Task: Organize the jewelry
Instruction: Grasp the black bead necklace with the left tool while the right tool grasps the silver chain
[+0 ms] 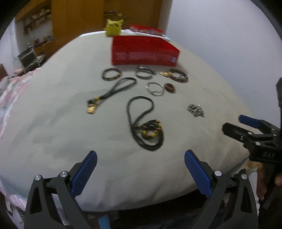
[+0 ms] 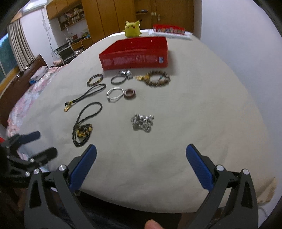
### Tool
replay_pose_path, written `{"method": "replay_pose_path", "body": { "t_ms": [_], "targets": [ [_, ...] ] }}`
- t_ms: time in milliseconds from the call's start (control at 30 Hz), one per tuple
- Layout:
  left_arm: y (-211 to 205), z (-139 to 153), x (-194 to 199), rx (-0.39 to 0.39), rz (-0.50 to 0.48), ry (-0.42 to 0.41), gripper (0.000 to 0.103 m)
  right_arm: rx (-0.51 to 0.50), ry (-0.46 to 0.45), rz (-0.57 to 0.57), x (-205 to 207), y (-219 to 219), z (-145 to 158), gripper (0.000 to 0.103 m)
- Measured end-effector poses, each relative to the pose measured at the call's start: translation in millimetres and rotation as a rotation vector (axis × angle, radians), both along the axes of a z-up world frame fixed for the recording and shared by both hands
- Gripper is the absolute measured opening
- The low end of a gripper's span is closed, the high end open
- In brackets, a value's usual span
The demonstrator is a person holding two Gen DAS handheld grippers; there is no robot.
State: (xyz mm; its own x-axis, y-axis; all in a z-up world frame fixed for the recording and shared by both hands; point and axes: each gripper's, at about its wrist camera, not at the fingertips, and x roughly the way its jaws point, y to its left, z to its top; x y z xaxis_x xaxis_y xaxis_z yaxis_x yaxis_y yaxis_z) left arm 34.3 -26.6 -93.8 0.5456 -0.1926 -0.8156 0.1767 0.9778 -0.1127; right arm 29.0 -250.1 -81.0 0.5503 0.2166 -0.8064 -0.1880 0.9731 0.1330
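- Two claws, both mine, over a table (image 2: pixel 193 109) draped in plain grey cloth.
- Red box (image 2: pixel 134 55), rectangular, open-topped, far side; inside hidden from me.
- Black bead necklace (image 2: pixel 84 123), long loop, amber beads at its end, nearest my left gripper (image 1: pixel 141 174).
- Beaded bracelets, metal bangles in a row just before the box.
- Silver chain (image 2: pixel 142 122), crumpled heap, ahead of my right gripper (image 2: pixel 141 169).
- Both claws spread wide, gripping nothing, clear of the cloth.

Yellow plush toy (image 2: pixel 132 29) at table's far edge; wooden cabinets (image 2: pixel 112 15) behind.
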Motion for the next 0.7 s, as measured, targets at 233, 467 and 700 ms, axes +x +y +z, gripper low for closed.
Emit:
{"method": "replay_pose_path", "body": {
  "t_ms": [233,467,700],
  "targets": [
    [-17.4,-38.1,30.4,0.034,-0.011,0.059,0.091,-0.007,0.084,0.044,28.1,0.5,-36.1,0.057],
    [-34.2,-44.0,46.9,0.121,-0.013,0.007,0.093,-0.057,0.038,0.088,50.0,11.4,-40.9,0.057],
    [-25.9,-35.3,48.8,0.118,-0.031,-0.014,0.039,-0.092,-0.009,0.146,64.2,20.9,-44.0,0.025]
  ]
}}
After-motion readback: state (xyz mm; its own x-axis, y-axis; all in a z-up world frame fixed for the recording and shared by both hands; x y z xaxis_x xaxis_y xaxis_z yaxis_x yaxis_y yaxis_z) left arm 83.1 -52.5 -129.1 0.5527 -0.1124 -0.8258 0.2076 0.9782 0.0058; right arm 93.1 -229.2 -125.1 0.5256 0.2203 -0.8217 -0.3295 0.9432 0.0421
